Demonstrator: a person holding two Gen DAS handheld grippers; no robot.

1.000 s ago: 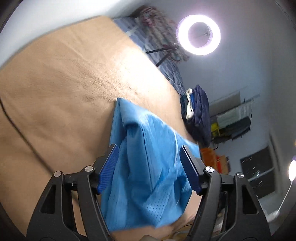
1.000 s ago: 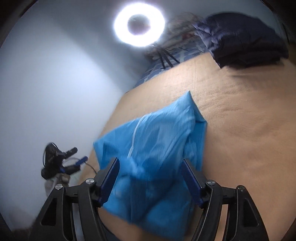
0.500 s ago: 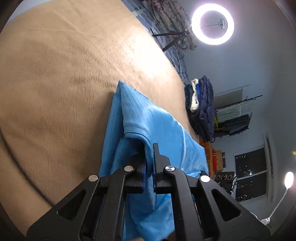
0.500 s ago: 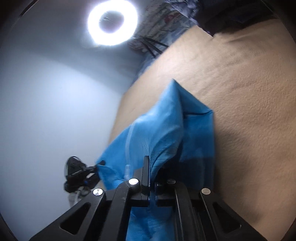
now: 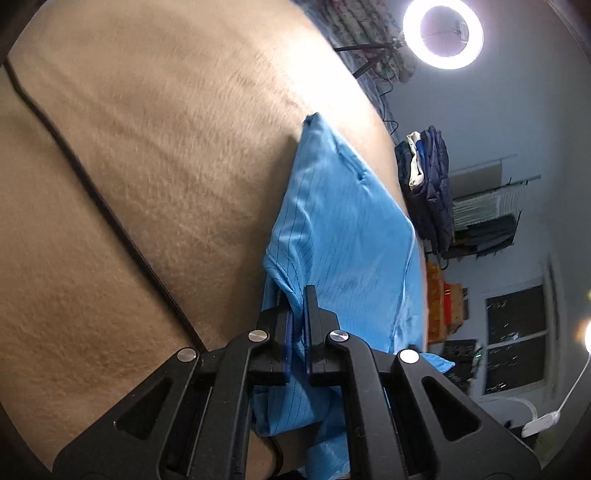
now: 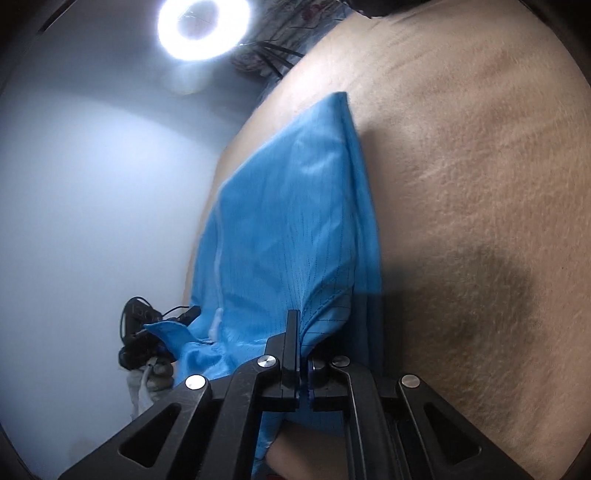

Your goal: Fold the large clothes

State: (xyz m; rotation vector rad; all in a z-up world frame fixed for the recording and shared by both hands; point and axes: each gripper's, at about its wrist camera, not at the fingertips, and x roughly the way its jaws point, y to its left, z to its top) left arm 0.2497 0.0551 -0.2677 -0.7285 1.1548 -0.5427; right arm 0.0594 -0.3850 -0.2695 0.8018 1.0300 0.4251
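Observation:
A bright blue garment (image 5: 343,236) with thin dark pinstripes lies folded along the edge of a tan blanket-covered bed (image 5: 147,166). My left gripper (image 5: 297,314) is shut on a fold at the near left side of this cloth. In the right wrist view the same blue garment (image 6: 288,221) stretches away from me, and my right gripper (image 6: 301,332) is shut on a pinched ridge at its near right side. A loose flap of the cloth (image 6: 162,328) hangs off the bed edge to the left. Under both grippers the near end of the garment is hidden.
A ring light (image 5: 443,33) glows at the far end of the bed, also bright as the ring light (image 6: 203,26) in the right wrist view. Dark folded clothes (image 5: 428,173) are piled off the bed. A black cord (image 5: 92,192) crosses the blanket. A black device (image 6: 140,332) sits beside the bed.
Both grippers went from wide open over the blue garment to shut on its near folds. Both then sank closer to the bed, and the cloth now looks stretched between them.

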